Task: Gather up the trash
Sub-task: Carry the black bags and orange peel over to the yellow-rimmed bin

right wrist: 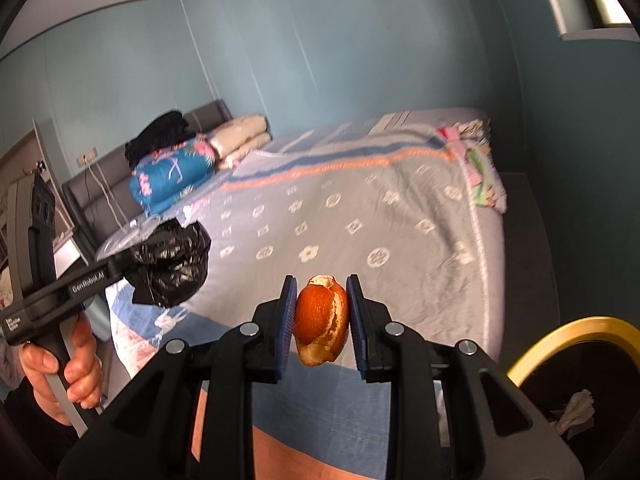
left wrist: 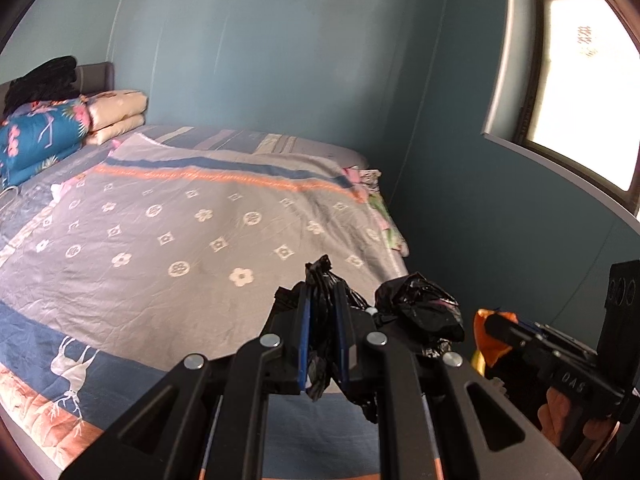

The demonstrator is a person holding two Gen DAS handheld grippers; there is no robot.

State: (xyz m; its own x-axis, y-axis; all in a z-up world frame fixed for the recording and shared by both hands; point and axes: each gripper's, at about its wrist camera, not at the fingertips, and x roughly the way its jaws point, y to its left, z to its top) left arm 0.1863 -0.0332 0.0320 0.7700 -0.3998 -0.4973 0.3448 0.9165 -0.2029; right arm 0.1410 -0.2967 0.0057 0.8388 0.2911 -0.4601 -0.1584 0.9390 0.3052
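Observation:
My left gripper is shut on a crumpled black plastic bag; part of it is pinched between the blue pads and the rest bulges to the right. The bag also shows in the right wrist view, held above the bed's near left corner. My right gripper is shut on a piece of orange peel and holds it above the bed's foot edge. In the left wrist view the right gripper shows at the far right with the orange peel at its tip.
A bed with a grey patterned cover fills both views. Folded quilts and black clothes lie at its head. A black bin with a gold rim stands at the lower right, crumpled tissue inside. Teal walls and a window surround the bed.

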